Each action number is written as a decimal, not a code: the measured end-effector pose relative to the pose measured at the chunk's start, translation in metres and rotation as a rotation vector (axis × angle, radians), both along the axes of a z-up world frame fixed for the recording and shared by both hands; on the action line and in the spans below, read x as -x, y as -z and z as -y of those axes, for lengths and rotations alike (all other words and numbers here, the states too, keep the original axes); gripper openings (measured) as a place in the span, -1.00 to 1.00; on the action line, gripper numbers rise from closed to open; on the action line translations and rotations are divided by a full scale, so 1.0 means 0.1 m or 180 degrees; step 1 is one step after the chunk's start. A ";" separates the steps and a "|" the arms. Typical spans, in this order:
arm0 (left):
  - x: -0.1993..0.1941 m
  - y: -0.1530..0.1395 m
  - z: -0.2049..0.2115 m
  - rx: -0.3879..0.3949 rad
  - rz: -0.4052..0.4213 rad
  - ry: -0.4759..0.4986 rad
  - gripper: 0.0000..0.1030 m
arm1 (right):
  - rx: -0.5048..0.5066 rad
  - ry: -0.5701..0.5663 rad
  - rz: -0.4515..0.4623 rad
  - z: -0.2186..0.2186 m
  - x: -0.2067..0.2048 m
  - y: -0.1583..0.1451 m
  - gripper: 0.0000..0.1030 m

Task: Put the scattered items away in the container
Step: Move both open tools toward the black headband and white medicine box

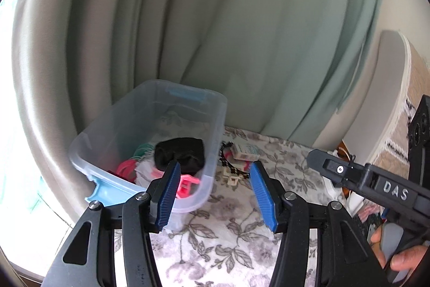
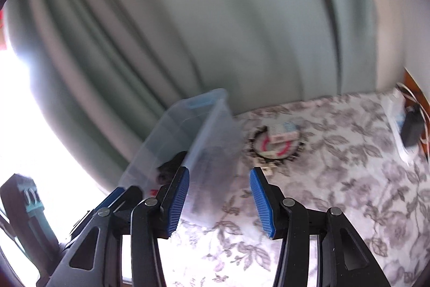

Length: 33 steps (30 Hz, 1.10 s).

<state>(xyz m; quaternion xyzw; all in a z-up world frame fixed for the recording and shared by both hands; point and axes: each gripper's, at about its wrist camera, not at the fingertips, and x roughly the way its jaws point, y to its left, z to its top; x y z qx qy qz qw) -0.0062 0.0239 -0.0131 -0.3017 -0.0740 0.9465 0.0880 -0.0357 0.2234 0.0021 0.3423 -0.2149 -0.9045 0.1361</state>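
A clear plastic container (image 1: 215, 109) with blue handles stands on the floral cloth at the left; it also shows in the right wrist view (image 2: 212, 125). Inside lie a black cloth item (image 1: 185, 152), pink rings (image 1: 126, 167) and a pink clip (image 1: 188, 184). Beside the container's right wall lie a black beaded band (image 1: 228, 166), small cards or boxes (image 1: 246, 152) and a beige clip (image 1: 231, 178); the band (image 2: 298, 149) and cards (image 2: 285, 133) also show in the right wrist view. My left gripper (image 1: 213, 171) is open and empty over the container's near corner. My right gripper (image 2: 219, 179) is open and empty.
Green curtains (image 1: 242, 31) hang behind. The floral cloth (image 1: 228, 246) covers the surface. A black charger with white cables (image 2: 411, 128) lies at the far right. The right gripper's body (image 1: 376, 182) and a hand show at right in the left wrist view.
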 end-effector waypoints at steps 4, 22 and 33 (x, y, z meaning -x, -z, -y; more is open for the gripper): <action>0.10 0.12 -0.17 0.0082 0.0105 0.0082 0.07 | 0.0128 0.0185 0.0098 -0.28 0.02 0.15 -0.01; 0.60 0.70 -0.79 0.0359 0.0580 0.0345 0.07 | 0.0278 0.0346 0.0552 -0.79 0.34 0.88 -0.01; 1.00 1.03 -0.99 0.0322 0.0754 0.0333 0.07 | 0.0184 0.0287 0.0776 -0.85 0.68 1.19 -0.01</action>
